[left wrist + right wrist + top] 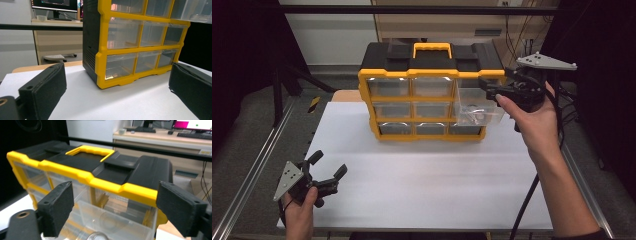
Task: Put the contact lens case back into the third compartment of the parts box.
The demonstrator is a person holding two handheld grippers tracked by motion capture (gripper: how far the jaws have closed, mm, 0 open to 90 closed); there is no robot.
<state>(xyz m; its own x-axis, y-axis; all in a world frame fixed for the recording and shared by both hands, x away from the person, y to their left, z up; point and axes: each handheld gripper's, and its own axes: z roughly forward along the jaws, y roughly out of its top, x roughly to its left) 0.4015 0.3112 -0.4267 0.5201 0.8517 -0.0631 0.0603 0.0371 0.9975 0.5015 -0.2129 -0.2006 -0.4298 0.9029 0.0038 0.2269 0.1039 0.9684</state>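
Down in the lower left of the high view, the left gripper (pixel 328 166) sits low over the white table top (pixel 427 185), its black jaws spread wide with nothing between them, well apart from everything else. In the left gripper view those jaws frame bare table, with the yellow-and-black plastic drawer cabinet (pixel 140 42) a bit further back.

Further up, centre of the high view, that cabinet (pixel 432 95) stands upright near the table's far edge, yellow carry handle (pixel 432 49) on top. Its upper right clear plastic drawer (pixel 477 106) is pulled out toward the camera, with something small and metallic inside.

Right at that drawer's upper right corner is the right gripper (pixel 488 89). The right gripper view shows its jaws parted above the drawer (pixel 112 222), not clamping anything.
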